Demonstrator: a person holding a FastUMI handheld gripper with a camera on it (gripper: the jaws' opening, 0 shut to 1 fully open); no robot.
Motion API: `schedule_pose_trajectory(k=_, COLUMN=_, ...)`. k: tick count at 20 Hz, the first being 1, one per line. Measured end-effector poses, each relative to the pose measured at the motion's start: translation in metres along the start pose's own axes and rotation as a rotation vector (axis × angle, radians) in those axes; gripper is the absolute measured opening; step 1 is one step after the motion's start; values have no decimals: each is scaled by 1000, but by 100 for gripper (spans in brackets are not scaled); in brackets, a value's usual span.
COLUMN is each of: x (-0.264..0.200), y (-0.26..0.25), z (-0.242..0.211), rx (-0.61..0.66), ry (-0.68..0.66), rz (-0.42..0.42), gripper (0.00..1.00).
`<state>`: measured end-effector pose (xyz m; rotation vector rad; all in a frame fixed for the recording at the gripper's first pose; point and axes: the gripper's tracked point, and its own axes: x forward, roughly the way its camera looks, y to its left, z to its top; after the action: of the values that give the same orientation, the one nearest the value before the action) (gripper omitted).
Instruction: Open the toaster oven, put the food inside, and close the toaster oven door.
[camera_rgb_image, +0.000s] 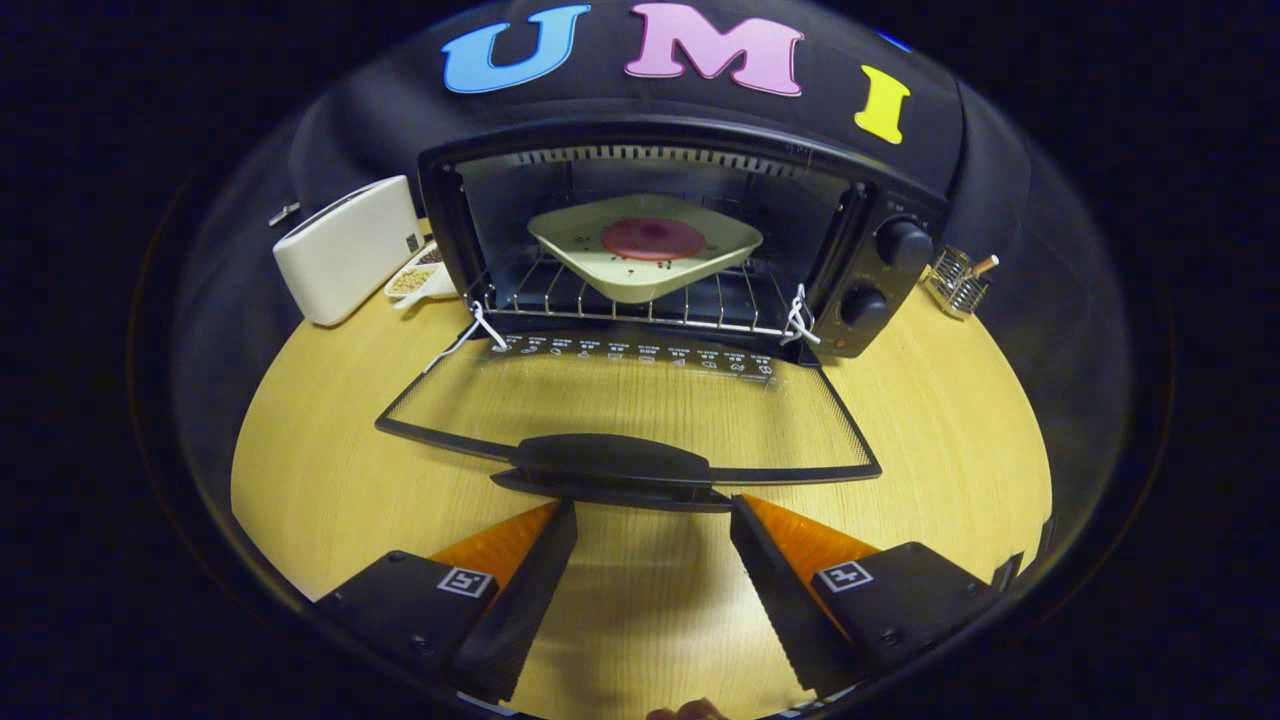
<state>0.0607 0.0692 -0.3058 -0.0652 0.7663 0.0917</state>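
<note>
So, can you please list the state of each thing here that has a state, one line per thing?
toaster oven: open, wire rack inside.
oven door: folded fully down, lying flat over the table.
door handle: free, just ahead of the jaws.
plate: on the rack inside the oven, carrying the food.
food: on the plate, inside.
gripper: jaws open, holding nothing.

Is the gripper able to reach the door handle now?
Probably yes. The gripper is open, and the door handle lies just ahead of its fingertips on the lowered door, with nothing between them.
</note>
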Motion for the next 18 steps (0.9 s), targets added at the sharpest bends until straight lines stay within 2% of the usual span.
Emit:
schedule_pose_trajectory(k=4, x=-22, y=-2, z=26, rx=-33, ry=-96, rz=22, gripper=100)
schedule_pose_trajectory(k=9, x=-42, y=-3, z=79, rx=-31, ry=-240, rz=34, gripper=100)
schedule_pose_trajectory(k=12, x=-37, y=-14, z=105, rx=-28, ry=-269, rz=4, gripper=99)
schedule_pose_trajectory(k=13, x=-43, y=-12, z=118, rx=-14, ry=-280, rz=31, gripper=99)
schedule_pose_trajectory(k=18, x=-70, y=-27, z=139, rx=-2, ry=-383, rz=23, gripper=99)
